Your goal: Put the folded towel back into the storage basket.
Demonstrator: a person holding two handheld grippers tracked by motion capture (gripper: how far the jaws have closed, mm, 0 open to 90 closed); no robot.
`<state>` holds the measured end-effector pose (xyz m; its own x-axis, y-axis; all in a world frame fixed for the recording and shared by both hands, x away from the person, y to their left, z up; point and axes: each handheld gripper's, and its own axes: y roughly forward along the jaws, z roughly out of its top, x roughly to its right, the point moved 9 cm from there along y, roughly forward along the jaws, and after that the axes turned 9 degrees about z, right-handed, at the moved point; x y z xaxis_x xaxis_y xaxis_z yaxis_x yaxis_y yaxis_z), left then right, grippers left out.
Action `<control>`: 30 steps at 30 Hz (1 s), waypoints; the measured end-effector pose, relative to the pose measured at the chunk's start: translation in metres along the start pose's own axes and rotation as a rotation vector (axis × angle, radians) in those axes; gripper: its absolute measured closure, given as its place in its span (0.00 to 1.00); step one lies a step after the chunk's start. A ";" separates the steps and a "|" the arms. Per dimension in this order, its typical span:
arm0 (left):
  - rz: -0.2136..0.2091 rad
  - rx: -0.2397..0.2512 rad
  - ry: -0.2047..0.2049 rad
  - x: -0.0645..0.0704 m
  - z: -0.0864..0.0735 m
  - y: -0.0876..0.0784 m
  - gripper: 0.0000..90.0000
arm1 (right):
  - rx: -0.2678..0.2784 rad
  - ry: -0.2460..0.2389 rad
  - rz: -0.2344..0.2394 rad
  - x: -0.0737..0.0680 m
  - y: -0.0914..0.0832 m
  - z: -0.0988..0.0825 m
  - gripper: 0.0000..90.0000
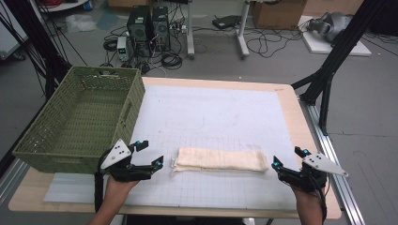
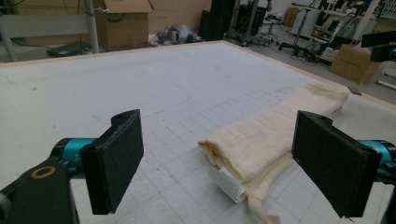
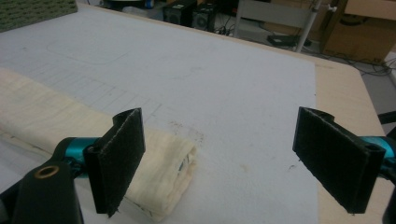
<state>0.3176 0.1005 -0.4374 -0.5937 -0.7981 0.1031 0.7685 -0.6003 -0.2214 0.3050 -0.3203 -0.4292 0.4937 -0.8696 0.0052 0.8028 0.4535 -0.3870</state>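
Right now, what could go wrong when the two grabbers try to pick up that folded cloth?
The folded cloth lies in loose layers with a white tag sticking out at its left end, so the left gripper might pinch just the top layer or the tag, and the cloth could unfold. The right gripper stands open just off the other end; if one side lifts first, the cloth may sag or slip out. The green basket sits close beside the left hand, which could bump it.

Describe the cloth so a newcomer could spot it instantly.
On the white gridded mat, look near the front edge, between the two grippers. The folded cream towel lies there as a long flat strip, the only soft item, well clear of the green basket at left.
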 end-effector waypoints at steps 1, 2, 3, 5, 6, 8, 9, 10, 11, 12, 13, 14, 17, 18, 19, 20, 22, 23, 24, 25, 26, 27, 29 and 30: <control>0.000 0.000 0.000 0.000 0.000 0.000 0.19 | -0.004 -0.002 0.004 -0.001 0.001 -0.001 0.17; 0.002 0.001 0.001 0.000 0.000 0.000 0.19 | -0.005 -0.002 0.009 -0.002 0.001 -0.001 0.17; 0.001 -0.003 0.005 0.000 0.000 0.000 0.19 | -0.004 -0.002 0.012 -0.002 0.002 -0.001 0.17; 0.002 -0.003 0.007 0.001 0.000 0.000 0.19 | -0.004 -0.004 0.012 -0.002 0.002 -0.001 0.17; 0.001 -0.004 0.007 0.001 0.000 0.000 0.19 | -0.004 -0.004 0.012 -0.002 0.002 -0.001 0.17; -0.001 -0.004 0.007 0.002 0.000 0.000 0.19 | -0.004 -0.002 0.014 -0.003 0.001 -0.001 0.17; 0.000 -0.007 0.008 0.002 0.000 0.000 0.19 | -0.004 -0.002 0.014 -0.003 0.001 -0.001 0.17; 0.001 -0.009 0.009 0.002 0.000 0.000 0.19 | -0.005 -0.003 0.014 -0.003 0.001 -0.001 0.17; 0.000 -0.011 0.010 0.002 -0.001 0.001 0.19 | -0.003 0.001 0.017 -0.003 0.001 -0.002 0.17; 0.000 -0.011 0.010 0.002 -0.001 0.001 0.19 | -0.005 0.006 0.023 -0.004 0.001 -0.002 0.17; 0.000 -0.013 0.013 0.002 -0.001 0.001 0.19 | -0.007 0.005 0.031 -0.005 0.002 -0.003 0.17; 0.000 -0.016 0.015 0.002 -0.001 0.001 0.19 | -0.012 0.003 0.036 -0.005 0.002 -0.004 0.17; -0.009 -0.013 0.022 0.003 -0.001 0.001 0.19 | -0.020 -0.007 0.051 -0.008 0.004 -0.005 0.18; -0.010 -0.012 0.028 0.004 -0.001 0.001 0.19 | -0.021 -0.007 0.052 -0.008 0.005 -0.005 0.18; -0.012 -0.011 0.030 0.004 -0.001 0.001 0.19 | -0.020 -0.009 0.054 -0.009 0.005 -0.005 0.18; -0.012 -0.011 0.030 0.004 -0.001 0.001 0.19 | -0.021 -0.006 0.054 -0.009 0.006 -0.005 0.18; -0.012 -0.009 0.030 0.004 0.000 0.001 0.19 | -0.020 -0.009 0.056 -0.010 0.006 -0.005 0.18; -0.011 -0.008 0.026 0.004 0.000 0.001 0.19 | -0.017 -0.009 0.057 -0.010 0.006 -0.004 0.18; -0.011 -0.007 0.025 0.004 0.001 0.000 0.19 | -0.017 -0.009 0.057 -0.010 0.006 -0.004 0.18; -0.012 -0.006 0.021 0.004 0.001 0.000 0.19 | -0.017 -0.009 0.060 -0.010 0.006 -0.004 0.18; -0.021 -0.009 0.022 0.005 0.002 0.000 0.19 | -0.017 -0.008 0.064 -0.011 0.006 -0.005 0.18; -0.024 -0.012 0.020 0.006 0.003 -0.001 0.19 | -0.013 -0.010 0.069 -0.011 0.006 -0.004 0.18; -0.024 -0.016 0.026 0.007 0.004 -0.001 0.19 | -0.011 -0.015 0.072 -0.012 0.006 -0.004 0.18; -0.027 -0.015 0.026 0.008 0.005 0.000 0.19 | -0.012 -0.008 0.073 -0.013 0.006 -0.004 0.18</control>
<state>0.3137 0.0941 -0.4317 -0.6202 -0.7800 0.0836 0.7488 -0.6204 -0.2333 0.3024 -0.3071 -0.4353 0.5538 -0.8325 -0.0164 0.7603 0.5136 -0.3976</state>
